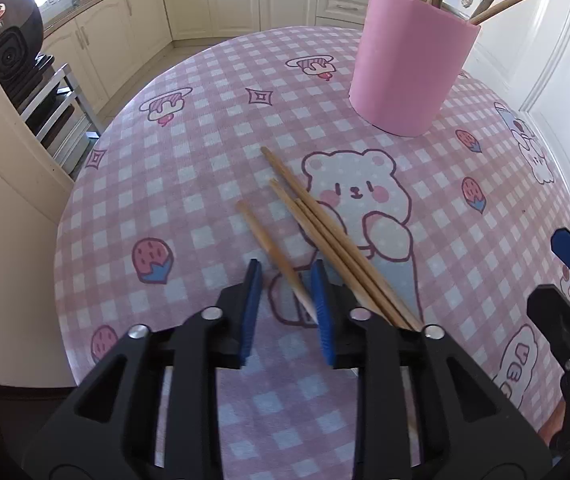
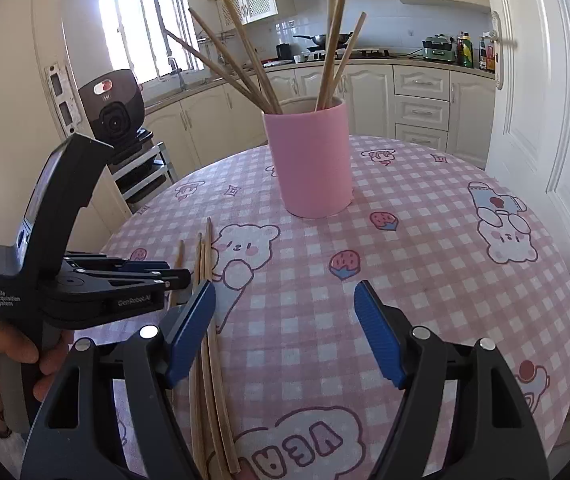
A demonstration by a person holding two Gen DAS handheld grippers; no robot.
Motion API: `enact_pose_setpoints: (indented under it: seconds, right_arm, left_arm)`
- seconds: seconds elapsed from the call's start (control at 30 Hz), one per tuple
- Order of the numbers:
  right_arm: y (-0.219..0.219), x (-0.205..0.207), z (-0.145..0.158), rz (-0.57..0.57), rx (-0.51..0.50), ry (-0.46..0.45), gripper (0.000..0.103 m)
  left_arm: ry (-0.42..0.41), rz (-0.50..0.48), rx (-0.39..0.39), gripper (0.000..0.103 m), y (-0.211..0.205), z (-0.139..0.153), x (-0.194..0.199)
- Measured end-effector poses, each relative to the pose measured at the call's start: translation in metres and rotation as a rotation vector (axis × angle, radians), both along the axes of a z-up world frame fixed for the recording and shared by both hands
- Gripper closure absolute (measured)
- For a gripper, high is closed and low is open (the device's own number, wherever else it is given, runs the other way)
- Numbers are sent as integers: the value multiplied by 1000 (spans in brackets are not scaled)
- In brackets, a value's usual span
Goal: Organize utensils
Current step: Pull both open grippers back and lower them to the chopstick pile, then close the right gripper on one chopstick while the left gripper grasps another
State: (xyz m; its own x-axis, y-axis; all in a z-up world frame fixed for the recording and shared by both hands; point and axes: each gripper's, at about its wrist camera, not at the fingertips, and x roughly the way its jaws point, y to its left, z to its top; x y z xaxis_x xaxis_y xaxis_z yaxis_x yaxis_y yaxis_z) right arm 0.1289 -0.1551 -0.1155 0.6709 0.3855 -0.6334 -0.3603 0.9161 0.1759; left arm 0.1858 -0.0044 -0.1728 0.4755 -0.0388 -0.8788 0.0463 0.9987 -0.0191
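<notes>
A pink cup [image 1: 409, 64] [image 2: 311, 160] stands upright at the far side of the table and holds several wooden chopsticks [image 2: 245, 56]. Three chopsticks [image 1: 337, 240] [image 2: 209, 340] lie bundled on the pink checked tablecloth. One separate chopstick [image 1: 273, 252] lies to their left, its thin end between the fingers of my left gripper [image 1: 287, 276]. That gripper is open and low over the cloth; the right wrist view shows it [image 2: 181, 276] from the side. My right gripper [image 2: 285, 300] is open and empty, its left finger [image 2: 189, 332] over the bundle.
The round table's cloth [image 2: 425, 280] has bear and strawberry prints. A black camera on a stand [image 2: 117, 116] sits off the table's left. Kitchen cabinets [image 2: 421, 108] run behind, and a white door [image 2: 545, 100] is on the right.
</notes>
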Motion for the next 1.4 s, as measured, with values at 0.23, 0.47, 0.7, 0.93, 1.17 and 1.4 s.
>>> enact_pose_setpoints:
  seconds: [0.23, 0.47, 0.7, 0.93, 1.17, 1.4]
  right_arm:
    - [35, 20, -7, 135, -109, 53, 35]
    - [67, 44, -15, 204, -198, 83, 55]
    - [89, 63, -24, 262, -246, 126, 68]
    - [97, 71, -29, 274, -284, 150, 78]
    - [98, 67, -18, 271, -265, 101, 78]
    - [105, 74, -31, 299, -275, 154, 78]
  left_arm:
    - [3, -92, -64, 90, 16, 0, 1]
    - [22, -173, -62, 91, 20, 2, 7]
    - [14, -144, -80, 91, 23, 2, 6]
    - [6, -125, -121, 91, 29, 2, 6]
    - [-3, -124, -122, 91, 31, 2, 6]
    - [-4, -121, -118, 91, 28, 2, 6]
